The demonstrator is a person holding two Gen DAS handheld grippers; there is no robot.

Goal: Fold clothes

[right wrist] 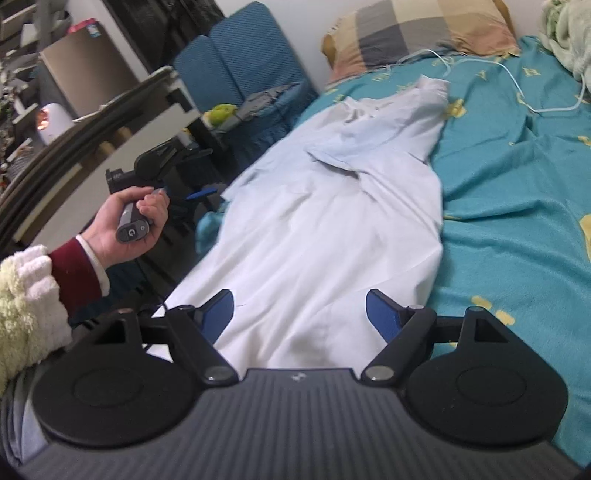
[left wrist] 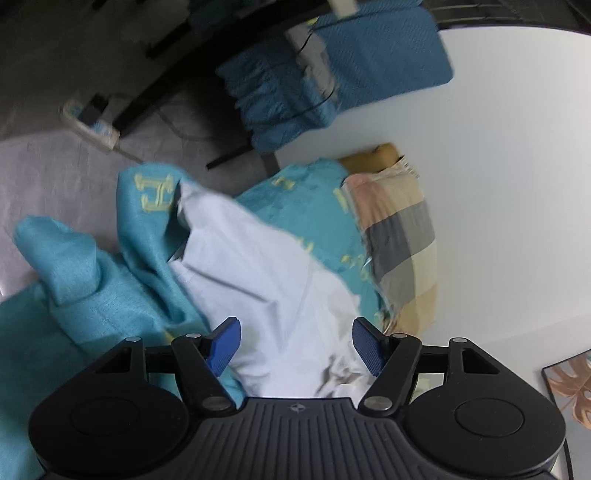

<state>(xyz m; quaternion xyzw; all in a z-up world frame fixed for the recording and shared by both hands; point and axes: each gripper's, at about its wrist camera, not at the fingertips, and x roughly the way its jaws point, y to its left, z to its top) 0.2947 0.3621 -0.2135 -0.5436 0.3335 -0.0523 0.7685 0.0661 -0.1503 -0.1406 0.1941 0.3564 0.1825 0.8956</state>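
A pale white-blue garment [right wrist: 332, 221] lies lengthwise on a teal bedsheet [right wrist: 517, 184], partly folded, its far end near the pillow. My right gripper [right wrist: 299, 317] is open and empty, just above the garment's near hem. My left gripper [left wrist: 295, 343] is open and empty, hovering over the garment [left wrist: 258, 266] at the bed's left edge. In the right wrist view the left gripper [right wrist: 184, 194] shows beside the bed, held in a hand, its blue fingers apart.
A checked pillow [right wrist: 417, 33] lies at the head of the bed, with a white cable [right wrist: 517, 85] on the sheet. A blue-covered chair [right wrist: 236, 74] stands by the bed's left side. Shelves and a box [right wrist: 88, 70] stand at the left. A pale blanket [right wrist: 569, 37] lies far right.
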